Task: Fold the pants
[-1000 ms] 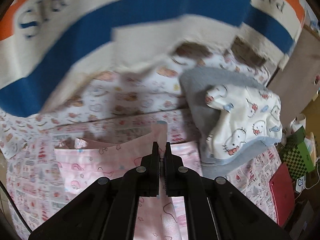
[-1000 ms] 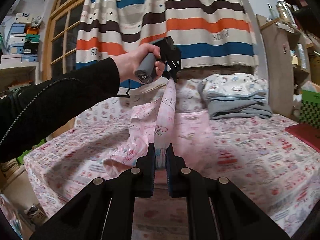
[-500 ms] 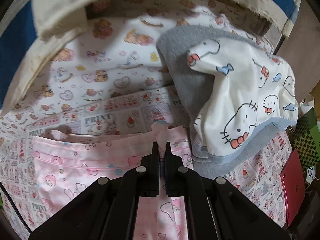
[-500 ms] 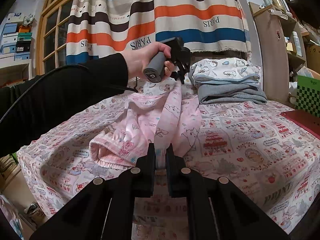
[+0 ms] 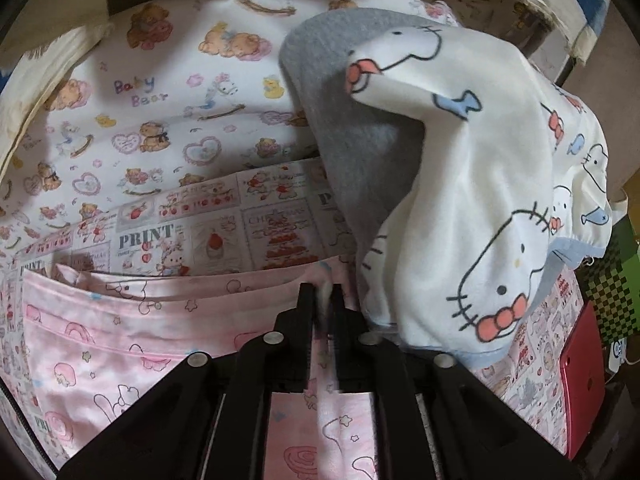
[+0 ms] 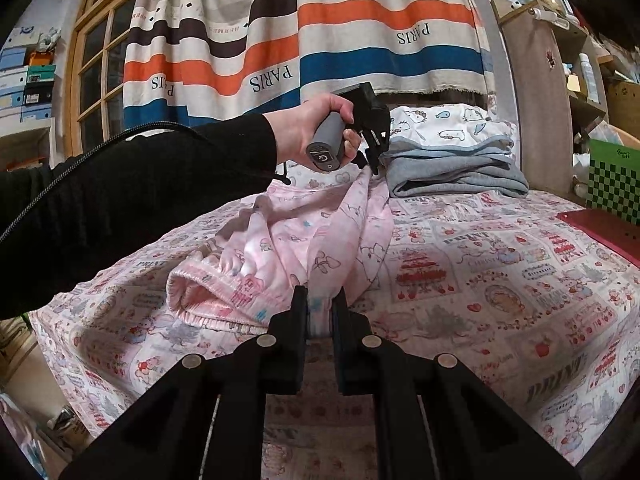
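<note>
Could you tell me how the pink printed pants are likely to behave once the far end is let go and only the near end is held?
The pink pants probably flop: they sag in loose folds between the left hand-held gripper, whose jaws are opening around the fabric, and the shut right hand-held gripper. They look thin and light. The gathered waistband will likely bunch up.

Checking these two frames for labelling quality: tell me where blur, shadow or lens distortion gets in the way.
Left wrist view: the cloth tip in the left claw is motion-smeared, and shadow dims the bear-print fabric at the upper left. Right wrist view: sharp and evenly lit, but the fisheye bows the window frame and the shelf unit; dark vignette fills the corners of both.
</note>
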Demonstrator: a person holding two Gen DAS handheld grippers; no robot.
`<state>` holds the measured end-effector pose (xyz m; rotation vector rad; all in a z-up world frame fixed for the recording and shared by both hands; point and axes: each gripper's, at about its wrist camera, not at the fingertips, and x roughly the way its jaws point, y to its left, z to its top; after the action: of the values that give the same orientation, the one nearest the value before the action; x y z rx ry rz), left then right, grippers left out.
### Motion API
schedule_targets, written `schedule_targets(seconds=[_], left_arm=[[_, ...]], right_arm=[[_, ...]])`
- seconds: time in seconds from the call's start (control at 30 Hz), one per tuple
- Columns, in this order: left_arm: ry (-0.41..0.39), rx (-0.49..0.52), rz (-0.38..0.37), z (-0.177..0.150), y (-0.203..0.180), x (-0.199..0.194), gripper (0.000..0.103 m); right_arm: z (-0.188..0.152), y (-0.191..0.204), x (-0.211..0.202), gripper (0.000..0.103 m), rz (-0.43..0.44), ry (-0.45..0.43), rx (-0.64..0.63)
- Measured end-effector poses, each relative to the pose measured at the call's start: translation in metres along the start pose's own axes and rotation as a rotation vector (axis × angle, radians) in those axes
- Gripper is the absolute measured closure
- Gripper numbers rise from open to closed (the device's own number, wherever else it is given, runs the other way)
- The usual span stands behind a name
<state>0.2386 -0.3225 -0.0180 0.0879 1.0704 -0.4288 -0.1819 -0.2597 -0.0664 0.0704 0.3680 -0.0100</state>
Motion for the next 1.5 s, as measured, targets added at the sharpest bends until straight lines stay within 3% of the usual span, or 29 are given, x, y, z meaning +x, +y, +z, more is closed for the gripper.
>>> schedule_targets(seconds=[0.07, 0.13, 0.17, 0.2, 0.3, 0.47, 0.63, 0.7, 0.77, 0.87, 0.93, 1.0, 1.1, 1.3, 1.5], left_arm=[[-0.009, 0.008, 0.01, 0.0, -0.003, -0.002, 0.052], [-0.039, 0.005, 0.036, -0.002, 0.0, -0.01, 0.042], [-0.04, 0.007, 0.022, -0.004, 0.003, -0.014, 0.042], [-0.038, 0.003, 0.006, -0.007, 0.006, -0.018, 0.041], [-0.07, -0.007, -0.011, -0.023, 0.021, -0.039, 0.042], [-0.201, 0.014, 0.021, -0.074, 0.047, -0.093, 0.041], [-0.305, 0.058, 0.142, -0.135, 0.069, -0.137, 0.042], [-0.315, 0.075, 0.166, -0.16, 0.077, -0.152, 0.042], [-0.322, 0.092, 0.166, -0.192, 0.085, -0.161, 0.042], [-0.322, 0.104, 0.13, -0.245, 0.096, -0.171, 0.043], [-0.317, 0.088, 0.08, -0.277, 0.101, -0.176, 0.051], [-0.324, 0.09, 0.045, -0.305, 0.101, -0.182, 0.053], [-0.374, 0.141, 0.082, -0.339, 0.092, -0.191, 0.053], [-0.463, 0.142, 0.145, -0.363, 0.076, -0.19, 0.055], [-0.518, 0.079, 0.073, -0.351, 0.078, -0.196, 0.058]], right_arm=[[0.0, 0.0, 0.0, 0.088, -0.006, 0.004, -0.008], [0.002, -0.002, -0.002, 0.068, -0.025, 0.002, 0.001], [0.002, -0.003, -0.004, 0.05, -0.032, -0.004, 0.007], [0.004, -0.007, -0.007, 0.043, -0.039, -0.02, 0.017], [0.008, -0.015, -0.01, 0.043, -0.058, -0.035, 0.036], [0.018, -0.027, -0.008, 0.043, -0.073, -0.049, 0.067], [0.032, -0.033, -0.003, 0.047, -0.078, -0.071, 0.067], [0.038, -0.037, 0.001, 0.062, -0.041, -0.061, 0.084], [0.04, -0.044, 0.006, 0.069, -0.001, -0.048, 0.118], [0.039, -0.056, 0.013, 0.073, 0.051, -0.018, 0.154], [0.035, -0.066, 0.016, 0.075, 0.096, 0.006, 0.185], [0.03, -0.072, 0.013, 0.075, 0.15, 0.011, 0.198], [0.022, -0.068, 0.003, 0.075, 0.171, 0.001, 0.159], [0.016, -0.045, 0.002, 0.075, 0.149, 0.002, 0.137], [0.032, -0.029, 0.004, 0.075, 0.17, -0.019, 0.12]])
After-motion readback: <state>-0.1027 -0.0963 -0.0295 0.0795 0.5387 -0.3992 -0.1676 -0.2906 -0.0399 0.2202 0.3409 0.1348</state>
